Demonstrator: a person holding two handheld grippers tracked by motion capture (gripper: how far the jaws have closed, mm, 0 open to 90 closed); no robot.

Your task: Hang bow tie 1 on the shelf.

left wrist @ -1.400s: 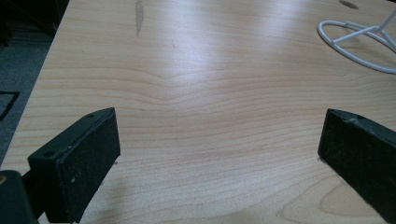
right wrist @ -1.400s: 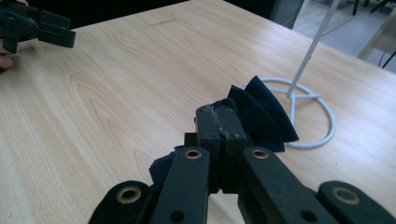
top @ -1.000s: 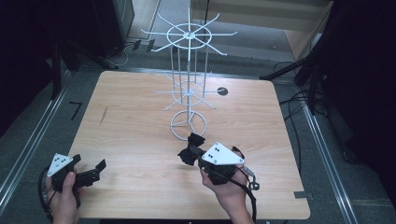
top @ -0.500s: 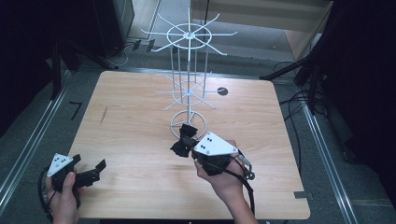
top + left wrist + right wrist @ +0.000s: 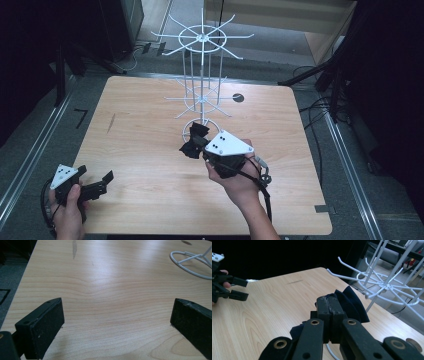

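Dark cloth (image 5: 192,141) pinched in right claw (image 5: 196,142) over pale wood table (image 5: 140,135); left claw (image 5: 97,184) spread; grey floor (image 5: 40,135) around

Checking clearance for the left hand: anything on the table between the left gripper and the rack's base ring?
Nothing: between the left gripper and the white rack's base ring lies bare wooden table, seen in the left gripper view and the high view.

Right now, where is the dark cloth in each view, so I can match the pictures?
High view: the dark cloth hangs at centre, pinched at the tip of the right gripper, just in front of the white wire rack.
Left gripper view: not in it.
Right gripper view: centre, bunched behind the shut jaws.
Shared landmark: the rack's ring base.
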